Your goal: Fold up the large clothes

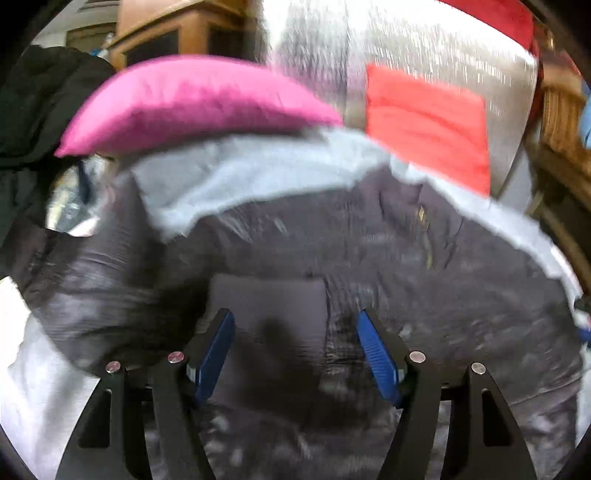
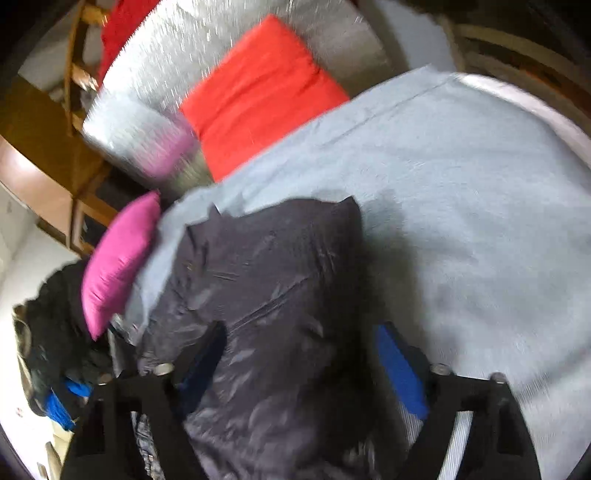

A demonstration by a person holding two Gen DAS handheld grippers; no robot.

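A large dark, shiny padded jacket lies on a pale blue-grey sheet. My left gripper is open, its blue pads apart just above the jacket's fabric, holding nothing. In the right wrist view the jacket lies as a bundle on the sheet. My right gripper is open, its fingers spread on either side of the jacket's near end, not closed on it. Both views are blurred by motion.
A pink cushion and a red cushion lie beyond the jacket against a silver sofa back. A black garment pile lies at the left. Wooden furniture stands behind.
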